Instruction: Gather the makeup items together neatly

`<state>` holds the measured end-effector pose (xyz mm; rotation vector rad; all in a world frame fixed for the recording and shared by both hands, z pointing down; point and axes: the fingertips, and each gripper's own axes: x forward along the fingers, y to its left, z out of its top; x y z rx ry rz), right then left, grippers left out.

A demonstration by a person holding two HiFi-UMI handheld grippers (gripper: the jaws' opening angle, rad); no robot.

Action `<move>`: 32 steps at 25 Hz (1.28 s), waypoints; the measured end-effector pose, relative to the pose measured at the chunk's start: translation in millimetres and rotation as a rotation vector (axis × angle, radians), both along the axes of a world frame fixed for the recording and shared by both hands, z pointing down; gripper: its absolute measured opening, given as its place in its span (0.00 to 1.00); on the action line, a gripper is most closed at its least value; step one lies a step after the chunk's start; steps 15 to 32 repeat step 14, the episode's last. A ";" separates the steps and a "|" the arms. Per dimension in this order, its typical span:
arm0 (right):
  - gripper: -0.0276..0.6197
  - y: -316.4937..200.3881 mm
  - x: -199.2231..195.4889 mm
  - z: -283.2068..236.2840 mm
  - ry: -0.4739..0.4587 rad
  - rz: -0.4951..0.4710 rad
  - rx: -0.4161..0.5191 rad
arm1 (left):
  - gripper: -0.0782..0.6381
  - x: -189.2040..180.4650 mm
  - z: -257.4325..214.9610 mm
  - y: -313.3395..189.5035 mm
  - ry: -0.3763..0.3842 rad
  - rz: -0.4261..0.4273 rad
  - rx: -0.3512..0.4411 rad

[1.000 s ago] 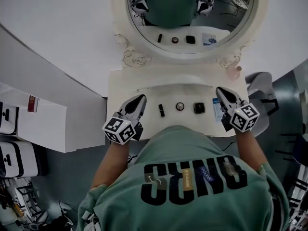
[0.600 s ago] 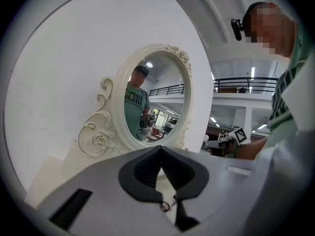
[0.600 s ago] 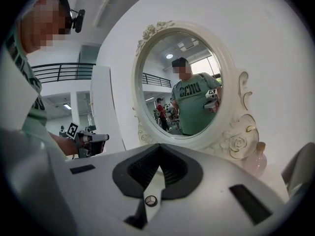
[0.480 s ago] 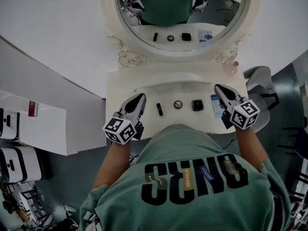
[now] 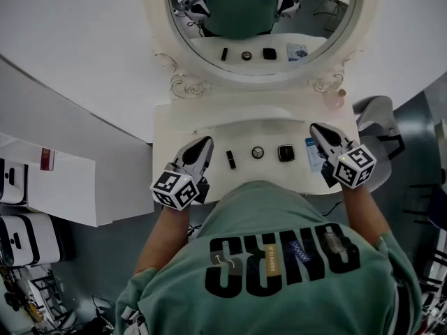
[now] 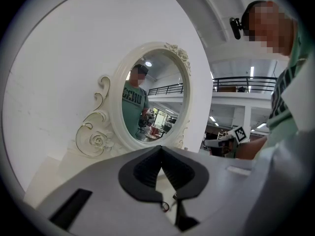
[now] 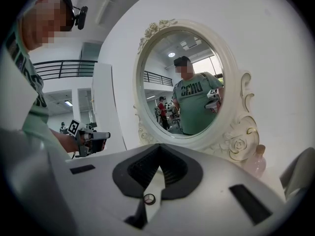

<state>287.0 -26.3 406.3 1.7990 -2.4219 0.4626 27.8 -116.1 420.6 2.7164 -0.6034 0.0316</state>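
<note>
We hold the left gripper (image 5: 204,144) with its jaws pressed together on nothing. Its own view shows the two dark pads meeting at the tip, with only the table beyond. The right gripper (image 5: 316,128) is likewise closed and empty, its pads meeting in its own view. Both are held near level over the front of the white table (image 5: 209,125), tips aimed toward the oval mirror (image 5: 251,79) that stands ahead of them.

The makeup items lie in a row between the two tools. Just to the right of the left gripper's tip lies a slim black stick (image 5: 230,159), apart from the jaws. Further right, about midway between the tools, sits a small round pot (image 5: 258,152). Next comes a square black compact (image 5: 286,152), nearer the right gripper than the left. A blue and white packet (image 5: 311,158) lies against the right gripper's left flank, partly hidden under it; we cannot tell whether they touch. The four are spaced apart, none touching another.

Ahead and to the right of the right gripper, by the mirror's foot, stands a small pinkish bottle (image 5: 340,98)
</note>
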 end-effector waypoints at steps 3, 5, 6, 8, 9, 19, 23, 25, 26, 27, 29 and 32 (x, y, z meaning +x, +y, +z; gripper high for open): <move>0.03 -0.7 0.0 -0.4 0.002 -0.001 -0.003 | 0.12 0.4 -0.5 -1.2 0.002 0.003 -0.001; 0.03 -0.6 -0.2 0.0 0.002 -0.002 -0.005 | 0.12 1.1 -0.3 -1.3 0.002 0.005 -0.003; 0.03 -0.6 -0.4 0.2 0.002 -0.004 -0.006 | 0.12 1.6 -0.2 -1.2 0.002 0.006 -0.004; 0.03 -0.5 -1.0 0.2 0.001 -0.007 -0.006 | 0.12 2.7 -0.5 -0.7 0.004 0.009 -0.005; 0.03 -0.2 -1.3 0.0 0.001 -0.009 -0.007 | 0.12 3.0 -0.8 -0.2 0.004 0.011 -0.005; 0.03 2.0 -2.2 -1.3 0.004 -0.012 -0.008 | 0.12 2.5 -1.7 2.6 0.003 0.015 -0.006; 0.03 2.0 -2.2 -1.3 0.004 -0.012 -0.008 | 0.12 2.5 -1.7 2.6 0.003 0.015 -0.006; 0.03 2.0 -2.2 -1.3 0.004 -0.012 -0.008 | 0.12 2.5 -1.7 2.6 0.003 0.015 -0.006; 0.03 2.0 -2.2 -1.3 0.004 -0.012 -0.008 | 0.12 2.5 -1.7 2.6 0.003 0.015 -0.006; 0.03 2.0 -2.2 -1.3 0.004 -0.012 -0.008 | 0.12 2.5 -1.7 2.6 0.003 0.015 -0.006; 0.03 2.0 -2.2 -1.3 0.004 -0.012 -0.008 | 0.12 2.5 -1.7 2.6 0.003 0.015 -0.006; 0.03 2.0 -2.2 -1.3 0.004 -0.012 -0.008 | 0.12 2.5 -1.7 2.6 0.003 0.015 -0.006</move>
